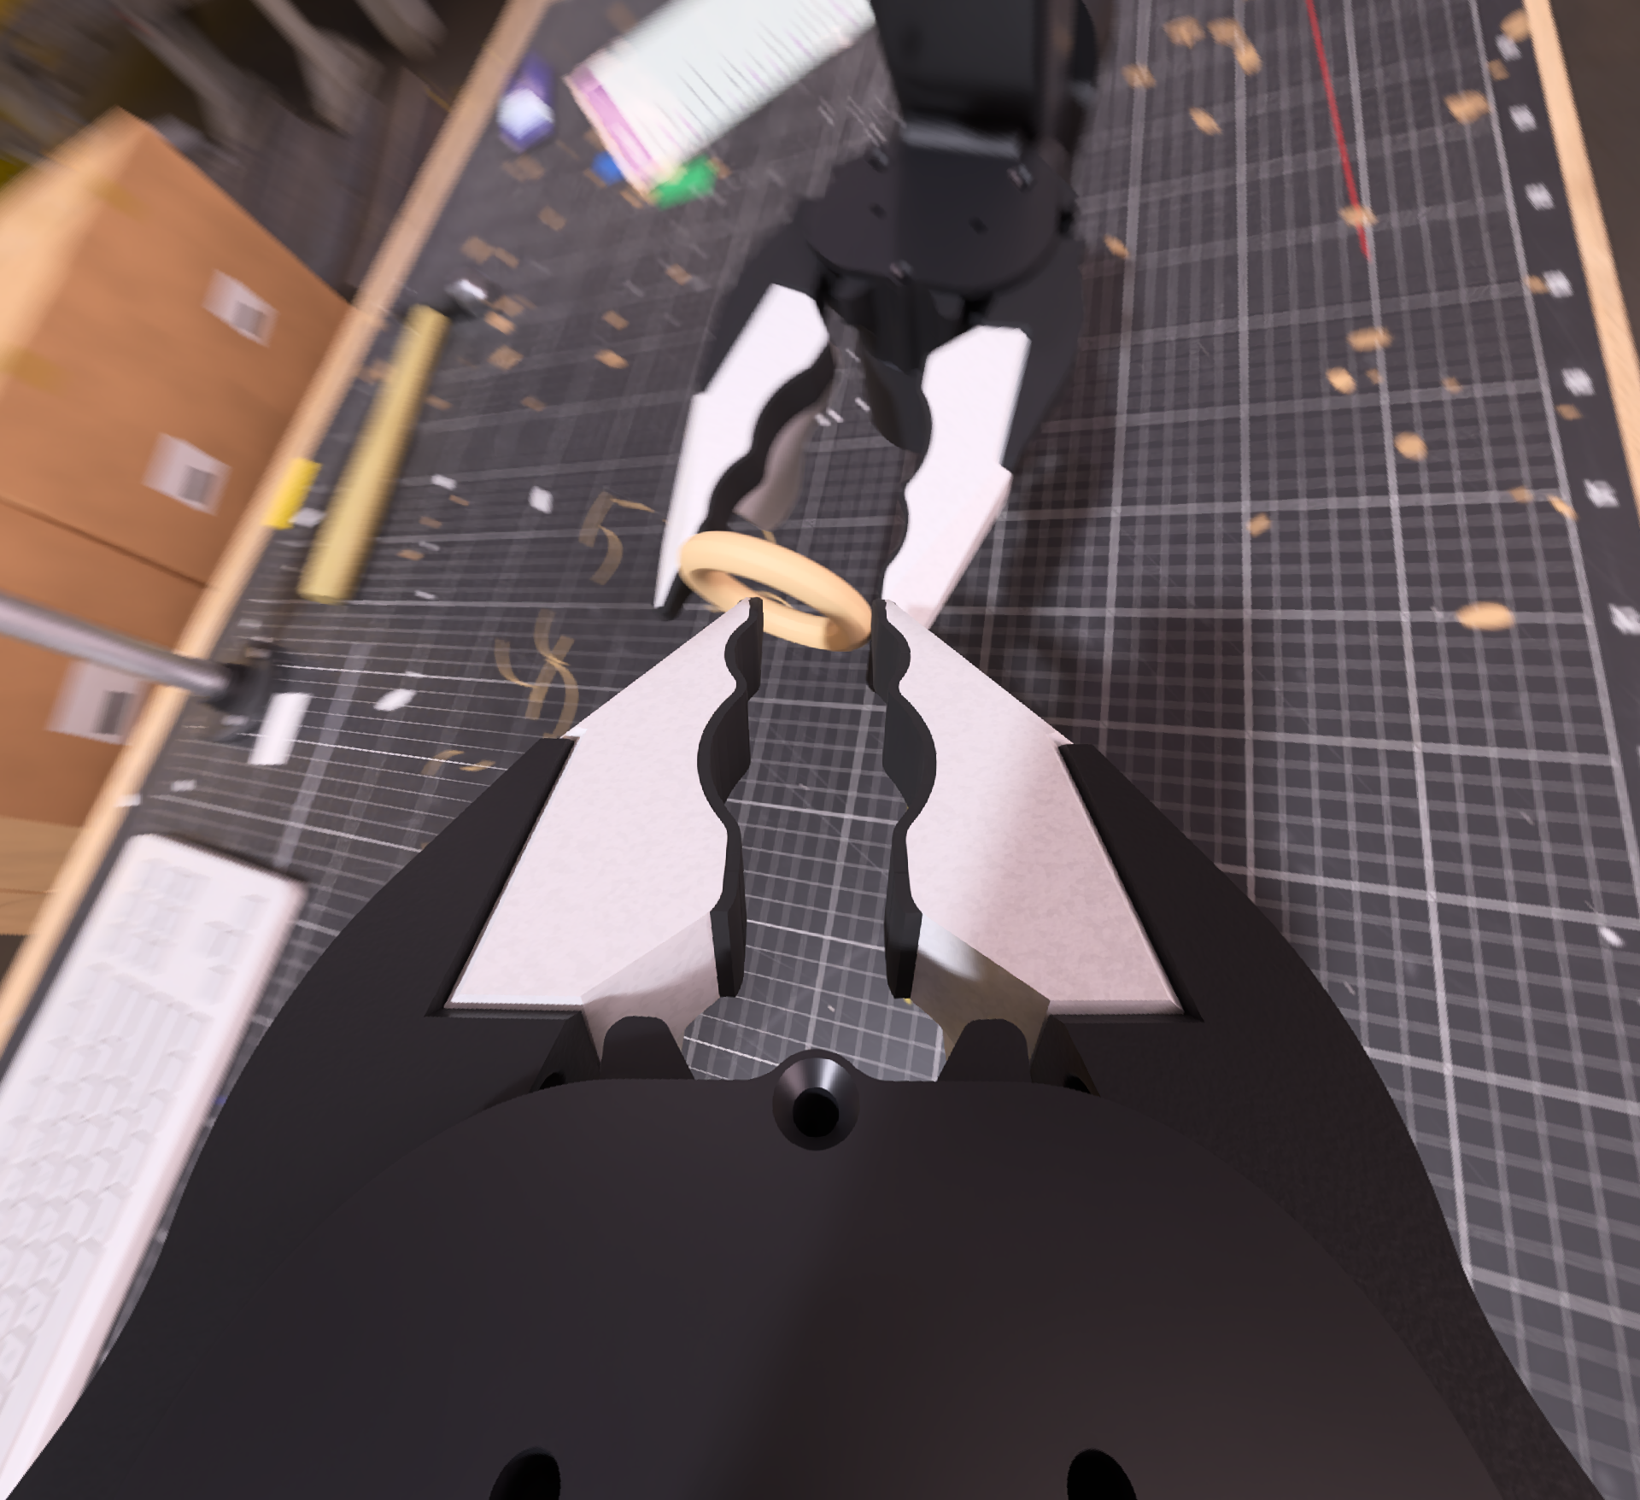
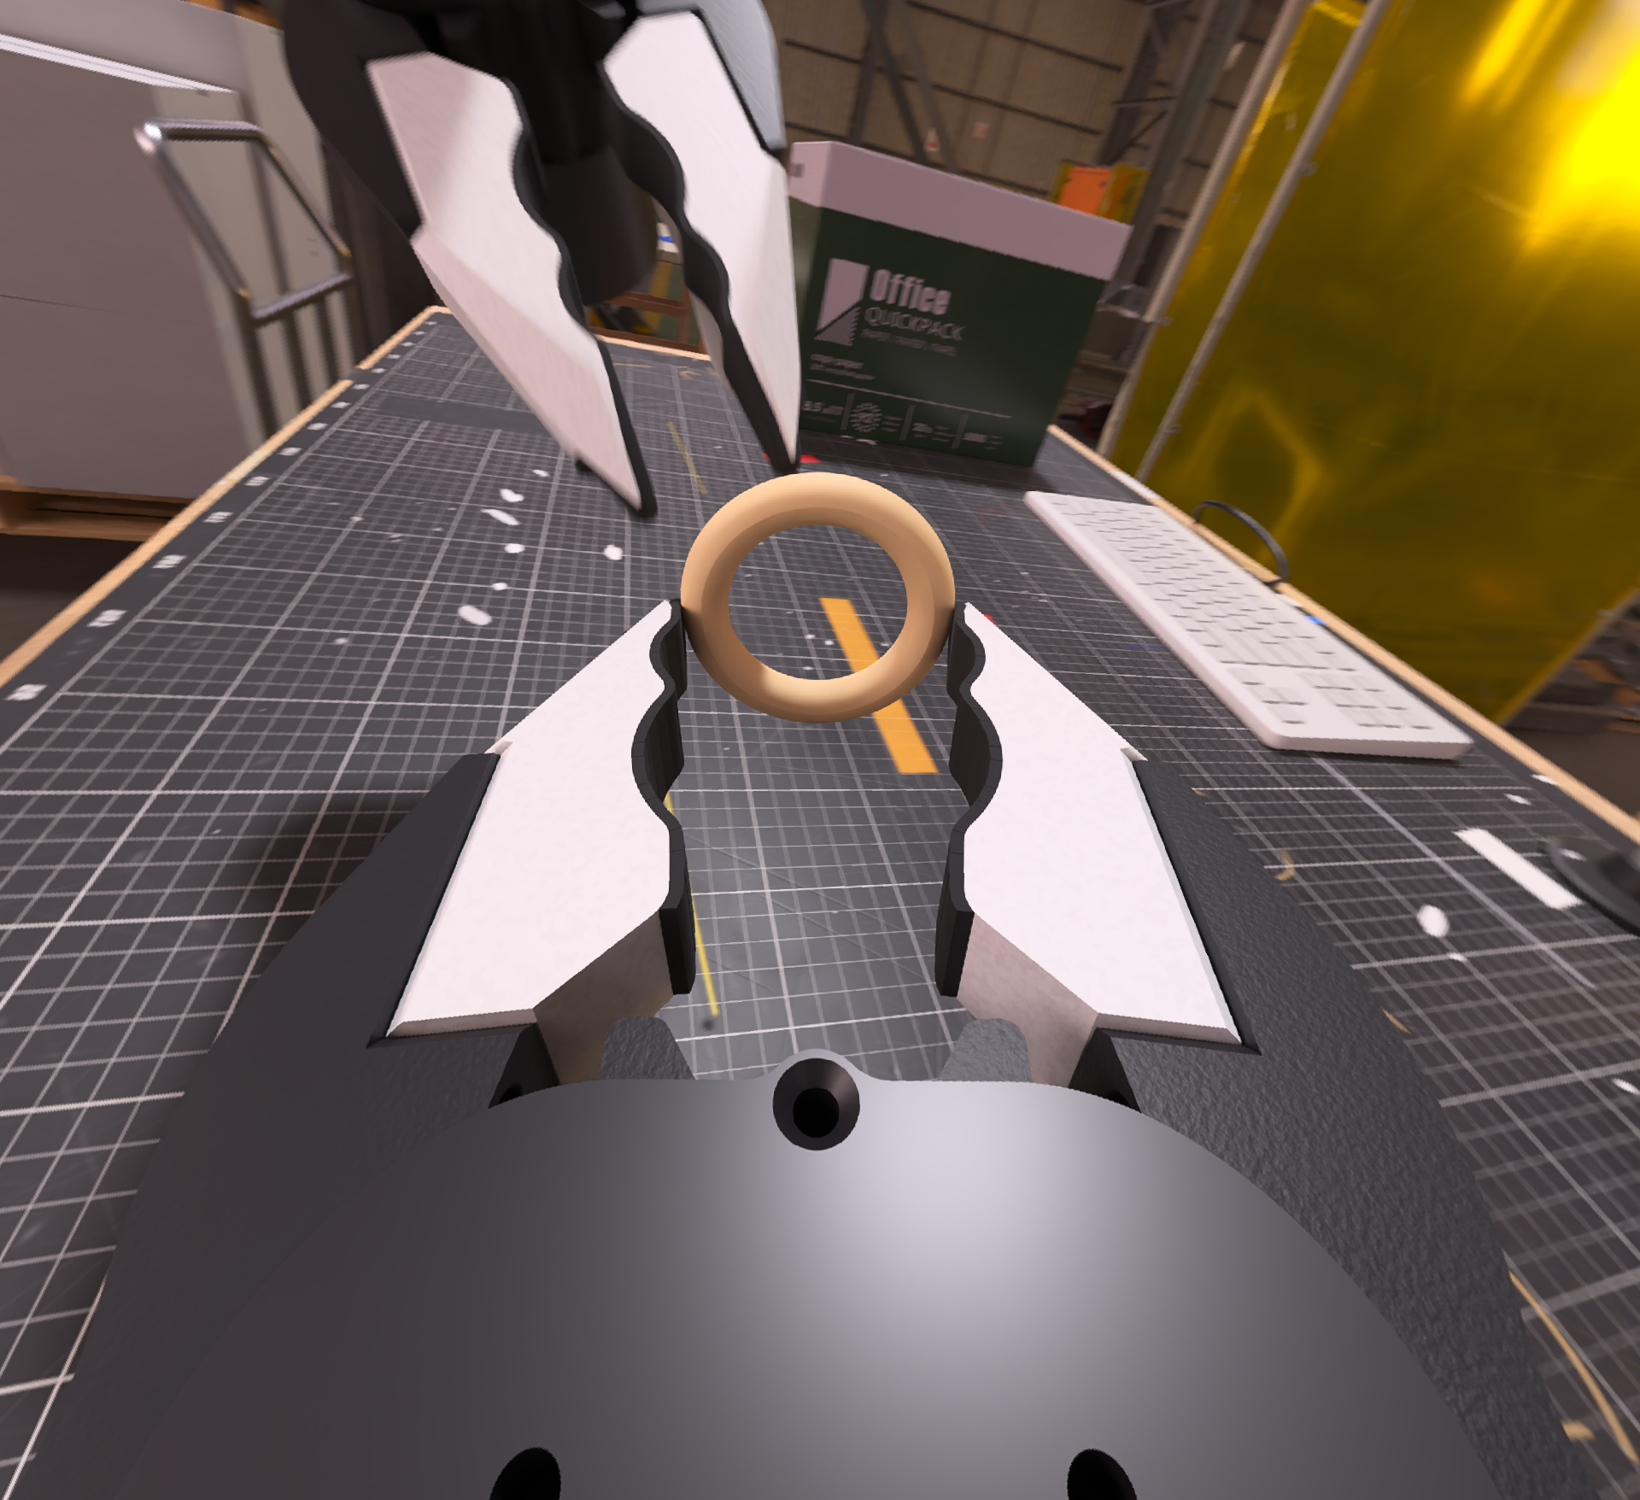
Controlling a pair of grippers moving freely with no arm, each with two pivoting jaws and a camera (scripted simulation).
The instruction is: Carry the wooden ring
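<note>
The wooden ring [image 2: 816, 699] is a pale tan hoop, clamped across its outer width between my right gripper's [image 2: 816, 628] two fingertips. It is held off the dark gridded cutting mat [image 2: 355, 659] with its hole facing the right wrist camera. My left gripper [image 1: 816, 614] faces it from the other side with a narrow gap between its fingers. Its tips sit at the ring's [image 1: 812, 634] near rim but do not clamp it. The left gripper [image 2: 714, 486] shows above and behind the ring in the right wrist view. The right gripper [image 1: 794, 610] shows beyond the ring in the left wrist view.
A white keyboard [image 2: 1225, 623] lies along one mat edge, also in the left wrist view [image 1: 115, 1058]. A green and white box [image 2: 941, 304] stands at the far end. Cardboard boxes [image 1: 133, 357], a brass cylinder [image 1: 377, 446] and a metal rod [image 1: 89, 641] are at the left.
</note>
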